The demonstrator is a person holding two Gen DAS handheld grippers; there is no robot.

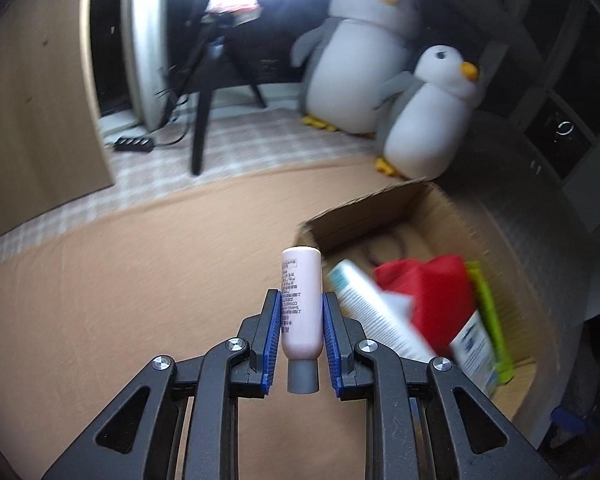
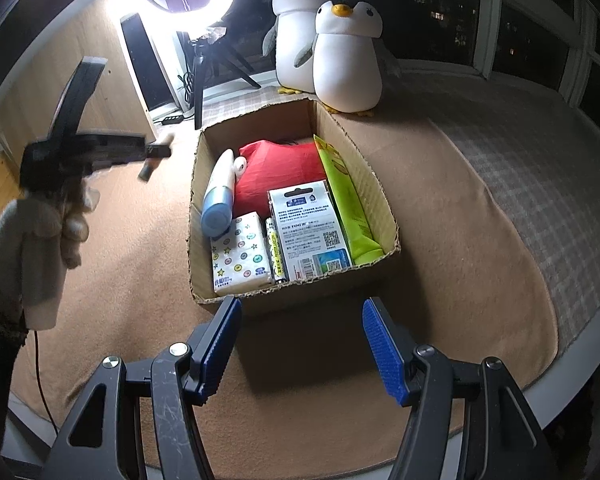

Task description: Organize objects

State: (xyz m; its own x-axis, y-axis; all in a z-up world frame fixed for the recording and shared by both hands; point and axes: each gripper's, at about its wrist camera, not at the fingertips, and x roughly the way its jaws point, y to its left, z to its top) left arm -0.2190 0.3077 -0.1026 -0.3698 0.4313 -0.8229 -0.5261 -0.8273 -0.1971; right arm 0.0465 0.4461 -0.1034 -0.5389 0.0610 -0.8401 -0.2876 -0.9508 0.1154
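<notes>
left gripper (image 1: 300, 320) clamped on pink bottle (image 1: 301, 300), not yet boxed | right gripper (image 2: 300, 344) jaws apart, empty | cardboard box (image 2: 374, 184) mostly filled

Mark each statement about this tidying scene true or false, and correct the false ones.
1. The left tongs grip a pale pink bottle. True.
2. The right tongs hold the red pouch. False: they are open and empty; the pouch lies in the cardboard box.
3. Two plush penguins stand beyond the box. True.
4. The box is empty. False: it holds several items, including a green packet and a star-patterned tissue pack.
</notes>
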